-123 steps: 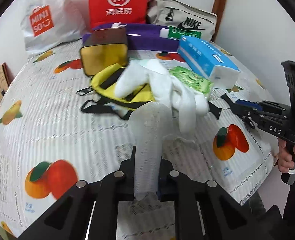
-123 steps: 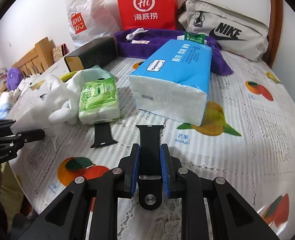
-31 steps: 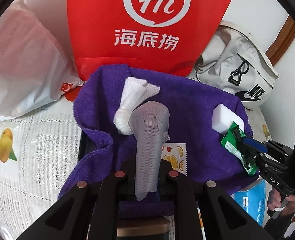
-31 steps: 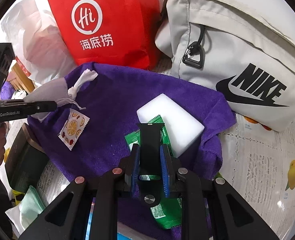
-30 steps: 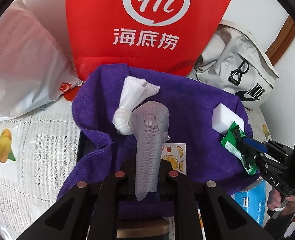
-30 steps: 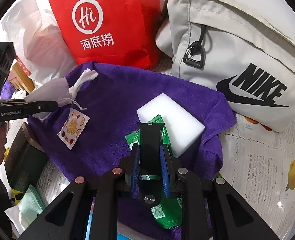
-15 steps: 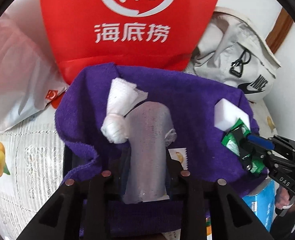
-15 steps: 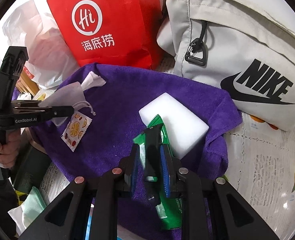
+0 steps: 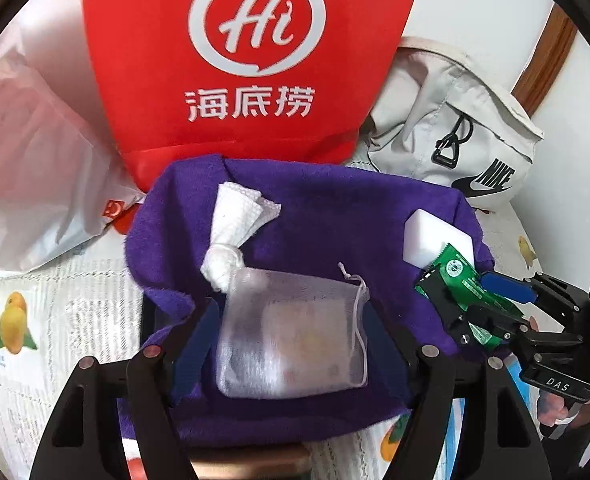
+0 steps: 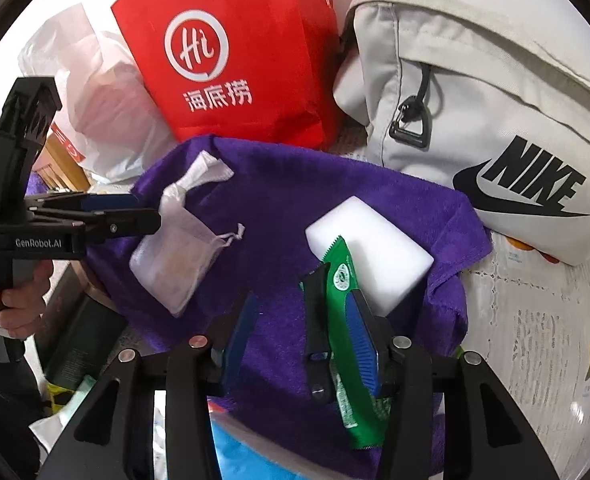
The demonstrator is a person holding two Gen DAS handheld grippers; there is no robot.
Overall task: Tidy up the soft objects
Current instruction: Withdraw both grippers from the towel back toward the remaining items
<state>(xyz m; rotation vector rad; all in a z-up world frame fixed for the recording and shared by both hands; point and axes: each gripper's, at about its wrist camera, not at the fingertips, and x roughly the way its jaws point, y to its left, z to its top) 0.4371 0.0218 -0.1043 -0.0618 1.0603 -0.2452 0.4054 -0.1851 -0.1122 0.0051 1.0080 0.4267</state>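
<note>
A purple towel (image 9: 335, 208) lies spread at the back of the table. On it, a grey mesh drawstring pouch (image 9: 295, 332) lies flat between the opening jaws of my left gripper (image 9: 295, 340), and neither pad presses on it. A knotted white cloth (image 9: 235, 232) touches the pouch's far corner. In the right wrist view my right gripper (image 10: 301, 338) is also opening. A black watch strap (image 10: 317, 320) lies loose between its jaws, beside a green packet (image 10: 347, 320) that leans on a white foam block (image 10: 375, 248). The left gripper (image 10: 143, 210) shows at the left, by the pouch (image 10: 175, 256).
A red paper bag (image 9: 251, 60), a beige Nike bag (image 10: 475, 100) and a white plastic bag (image 9: 35, 168) stand behind the towel. A blue tissue pack (image 10: 235, 452) and a dark box (image 10: 79, 340) sit near its front edge. Fruit-print tablecloth (image 10: 535, 340) lies to the right.
Both grippers have spread their jaws. The pouch has dropped flat onto the towel, and the strap has slipped out of the right pads and tipped against the green packet.
</note>
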